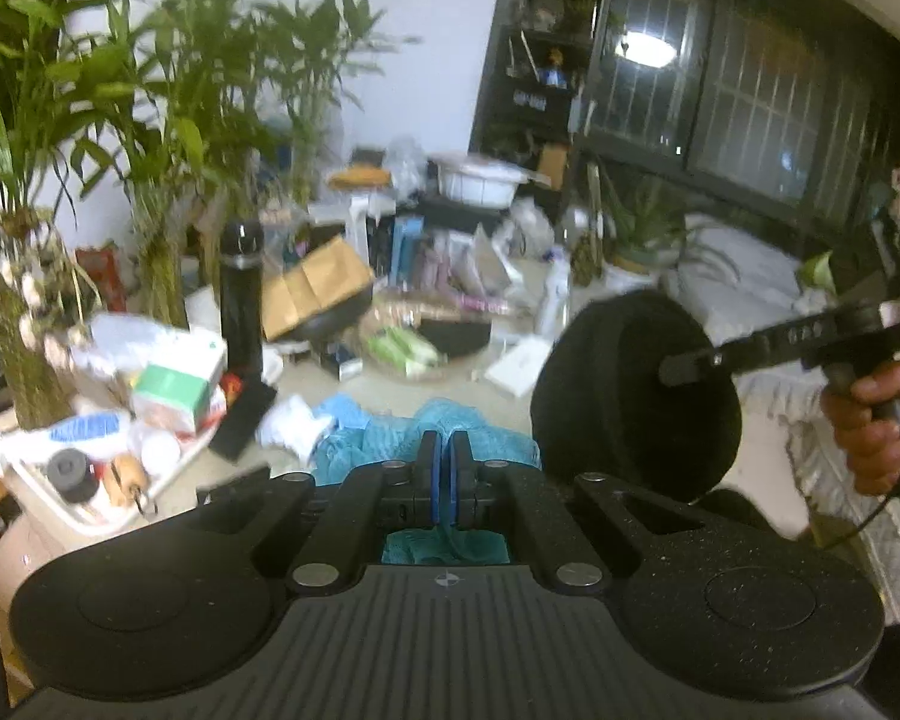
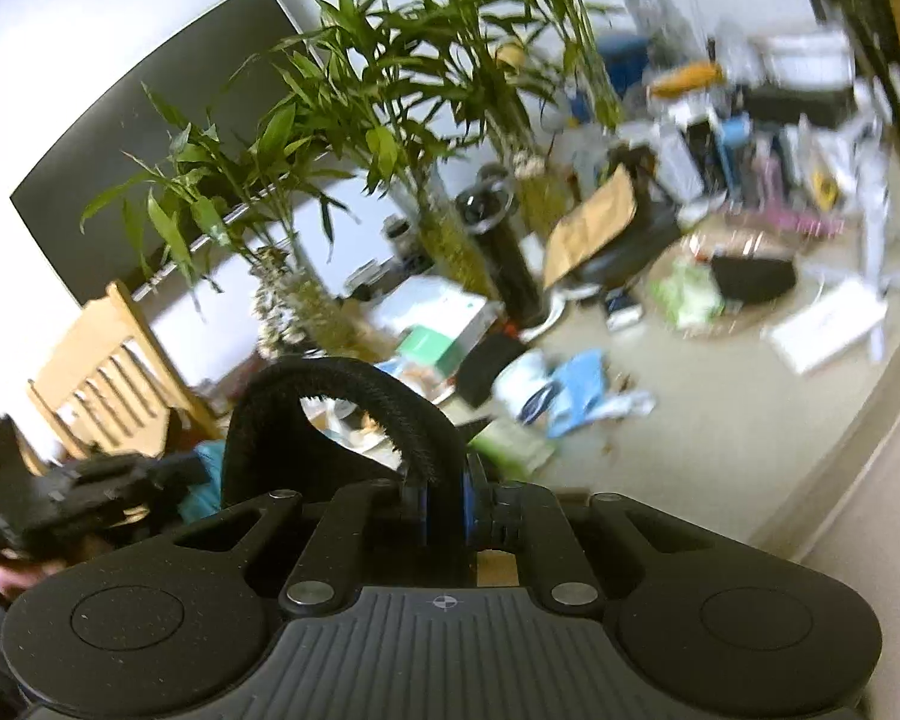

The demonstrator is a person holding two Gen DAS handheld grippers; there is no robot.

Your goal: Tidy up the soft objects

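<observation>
My left gripper is shut on a teal mesh cloth, which bunches out in front of and below the fingers, held above the table. My right gripper is shut on the rim of a black knitted hat, which arches up and left from the fingers. In the left wrist view the hat hangs as a round black shape at the right, with the right gripper pinching its edge and a hand behind it. The left gripper and a bit of teal cloth show at the lower left of the right wrist view.
A cluttered beige table holds a blue cloth, a white cloth, a black flask, boxes, books and a white tray of small items. Bamboo plants stand at the left. A wooden chair stands beside them.
</observation>
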